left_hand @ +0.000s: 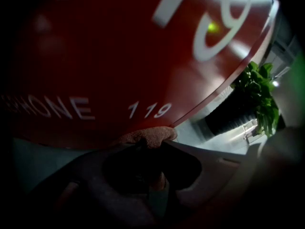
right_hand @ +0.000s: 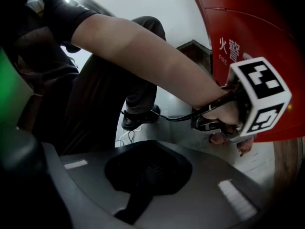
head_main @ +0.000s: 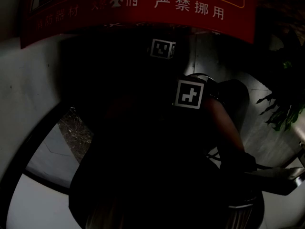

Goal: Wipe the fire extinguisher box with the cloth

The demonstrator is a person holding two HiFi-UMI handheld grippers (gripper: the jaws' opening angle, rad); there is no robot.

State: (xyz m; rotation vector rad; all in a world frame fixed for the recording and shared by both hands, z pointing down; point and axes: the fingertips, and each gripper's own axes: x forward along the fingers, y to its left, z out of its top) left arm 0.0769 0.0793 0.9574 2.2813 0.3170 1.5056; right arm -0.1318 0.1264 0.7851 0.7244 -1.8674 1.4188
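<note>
In the head view the red fire extinguisher box [head_main: 143,8] stood dim ahead. The left gripper view showed the left gripper [left_hand: 147,144] clenching the cloth [left_hand: 151,134] against the box's lower edge, apparently to wipe it. In the right gripper view the right gripper [right_hand: 145,178] hung aside, fingers closed on nothing.

Head view looks down; all share the red box [left_hand: 119,56]
</note>
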